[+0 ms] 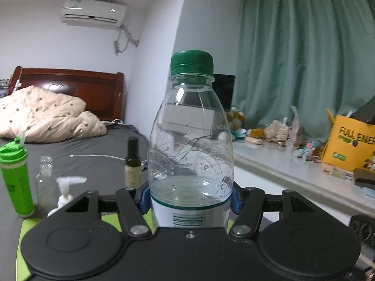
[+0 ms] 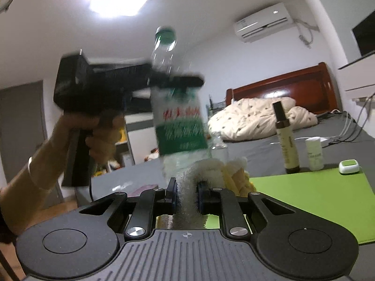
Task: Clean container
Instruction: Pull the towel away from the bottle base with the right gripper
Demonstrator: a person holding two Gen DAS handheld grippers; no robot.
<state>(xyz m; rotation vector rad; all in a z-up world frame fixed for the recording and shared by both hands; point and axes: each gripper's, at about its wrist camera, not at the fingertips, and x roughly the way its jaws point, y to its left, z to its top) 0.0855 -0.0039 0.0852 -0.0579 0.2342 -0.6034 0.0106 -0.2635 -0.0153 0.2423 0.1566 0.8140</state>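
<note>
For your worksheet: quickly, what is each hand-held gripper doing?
Left hand-held gripper: closed on the water bottle.
Right hand-held gripper: closed on a cloth.

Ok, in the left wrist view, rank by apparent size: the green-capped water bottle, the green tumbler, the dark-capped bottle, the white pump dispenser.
1. Water bottle, largest, though it sits in the left claw right at the camera, which inflates it.
2. Green tumbler.
3. Dark-capped bottle and pump dispenser look alike; not ranked.
</note>
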